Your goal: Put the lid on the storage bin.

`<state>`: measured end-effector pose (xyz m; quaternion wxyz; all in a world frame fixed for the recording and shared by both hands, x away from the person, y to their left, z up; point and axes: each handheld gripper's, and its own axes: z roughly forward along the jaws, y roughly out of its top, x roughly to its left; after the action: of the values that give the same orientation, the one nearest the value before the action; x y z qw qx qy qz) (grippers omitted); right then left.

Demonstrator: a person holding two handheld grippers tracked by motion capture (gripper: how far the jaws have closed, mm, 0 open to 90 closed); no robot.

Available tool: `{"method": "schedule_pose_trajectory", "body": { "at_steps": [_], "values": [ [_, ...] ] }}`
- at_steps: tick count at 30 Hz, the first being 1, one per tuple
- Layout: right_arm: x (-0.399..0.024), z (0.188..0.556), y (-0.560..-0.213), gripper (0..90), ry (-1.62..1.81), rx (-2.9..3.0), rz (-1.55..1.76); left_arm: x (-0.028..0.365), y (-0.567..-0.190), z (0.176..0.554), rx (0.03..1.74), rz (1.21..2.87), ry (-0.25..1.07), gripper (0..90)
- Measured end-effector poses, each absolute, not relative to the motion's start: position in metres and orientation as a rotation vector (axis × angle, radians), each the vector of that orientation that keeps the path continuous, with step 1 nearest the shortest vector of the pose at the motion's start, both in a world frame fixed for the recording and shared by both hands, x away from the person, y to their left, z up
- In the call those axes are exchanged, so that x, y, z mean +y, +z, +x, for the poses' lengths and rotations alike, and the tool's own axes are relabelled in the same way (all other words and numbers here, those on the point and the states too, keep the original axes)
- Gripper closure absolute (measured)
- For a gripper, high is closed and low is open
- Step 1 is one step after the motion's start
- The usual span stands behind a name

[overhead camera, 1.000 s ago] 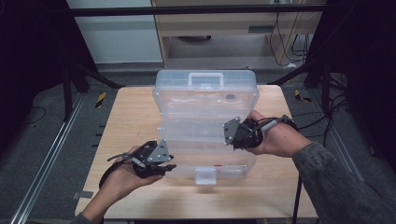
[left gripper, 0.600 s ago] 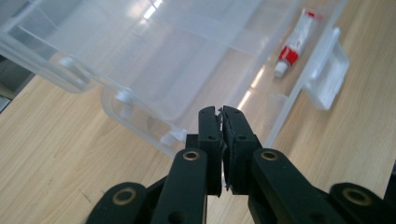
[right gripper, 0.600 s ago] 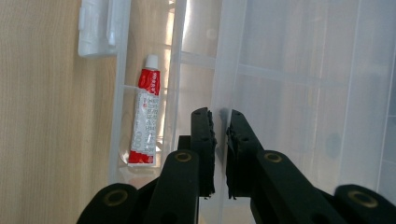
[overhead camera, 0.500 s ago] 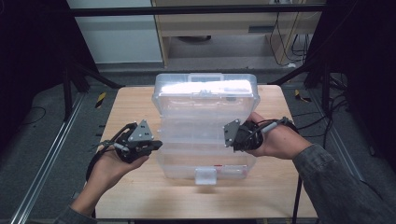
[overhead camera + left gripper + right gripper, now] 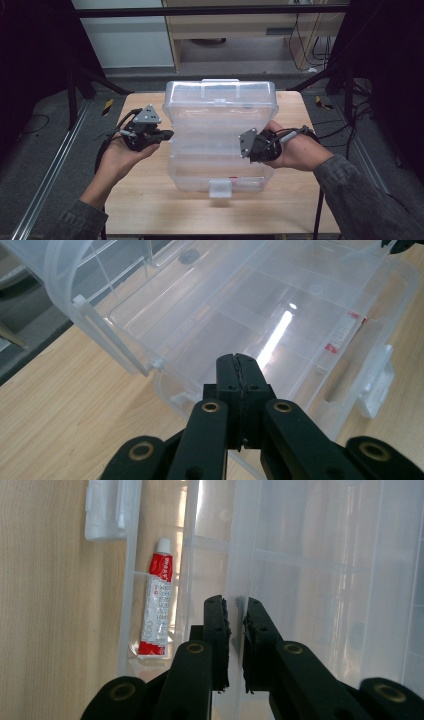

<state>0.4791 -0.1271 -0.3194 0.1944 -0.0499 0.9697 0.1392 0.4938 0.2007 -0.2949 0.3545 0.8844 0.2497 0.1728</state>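
A clear plastic organiser box (image 5: 220, 165) lies on the wooden table (image 5: 150, 205) with its lid (image 5: 220, 100) raised at a slant. My right gripper (image 5: 250, 150) is at the box's right side. In the right gripper view it (image 5: 234, 602) is shut on a thin clear edge of the lid (image 5: 320, 555). A red and white tube (image 5: 156, 605) lies in a front compartment near the latch (image 5: 105, 510). My left gripper (image 5: 167, 134) hovers at the box's left rim. Its jaws (image 5: 239, 360) are shut with nothing between them, above the open compartments (image 5: 280, 305).
The box's white latch (image 5: 220, 188) hangs over the front, toward the table's near edge. Bare wood lies left and right of the box. Black frame posts and floor rails flank the table, and a yellow and black object (image 5: 107, 106) lies on the floor at the far left.
My left gripper has risen and moved from the box's front left corner toward the far side along its left rim. The right hand and the box have stayed put.
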Motion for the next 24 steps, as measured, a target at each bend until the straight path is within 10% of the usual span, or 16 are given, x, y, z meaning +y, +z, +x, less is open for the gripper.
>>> {"method": "schedule_pose_trajectory", "body": {
  "at_steps": [24],
  "values": [
    [-0.127,0.478,-0.321,82.3,0.396,2.717,-0.141,0.202,-0.290,0.518,0.740,2.277,0.402,89.9]
  ]
}}
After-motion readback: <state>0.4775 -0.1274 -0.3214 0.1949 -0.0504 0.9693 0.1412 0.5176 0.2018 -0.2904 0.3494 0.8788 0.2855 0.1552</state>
